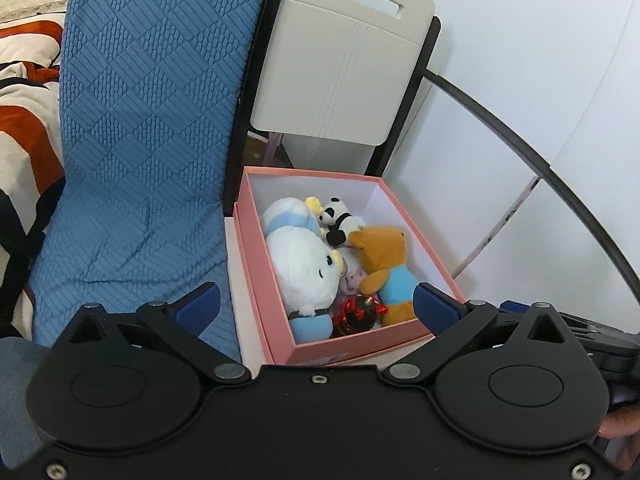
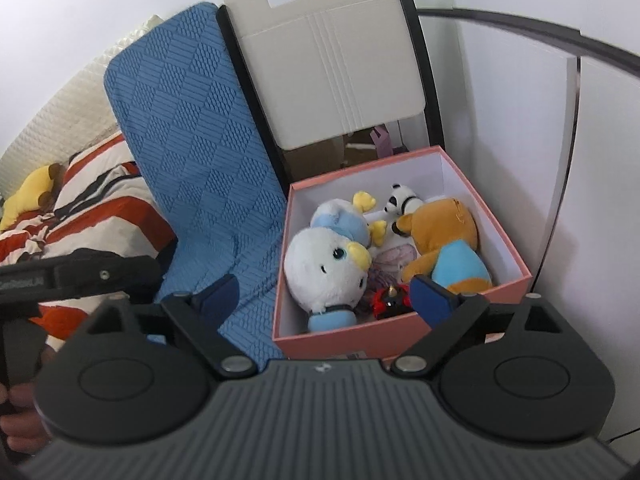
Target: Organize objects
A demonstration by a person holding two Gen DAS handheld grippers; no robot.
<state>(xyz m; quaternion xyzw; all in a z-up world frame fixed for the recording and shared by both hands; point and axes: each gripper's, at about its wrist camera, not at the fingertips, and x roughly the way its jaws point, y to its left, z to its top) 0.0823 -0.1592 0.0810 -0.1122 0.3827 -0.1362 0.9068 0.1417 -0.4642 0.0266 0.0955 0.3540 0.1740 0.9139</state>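
From the left wrist view, the left gripper stands spread wide with nothing between its blue pads, and the pink box lies straight ahead and just below, its near wall almost between the fingertips. The box's long axis runs away from the tongs toward the folding chair. Inside, the white plush bird lies along the left wall, the orange bear along the right, a small panda at the far end and a shiny red trinket at the near end. The plush looks soft and yielding, the box stiff card with a smooth white lining; a quilted blue blanket drapes just beside it. From the right wrist view, the right gripper is likewise splayed and empty, and the box sits ahead but slightly to its right, so its right fingertip overlaps the bear while its left hangs over the blanket. A yellow toy rests well apart on the striped bedding. Both hands seem about equally near; the box appears nearly filled.
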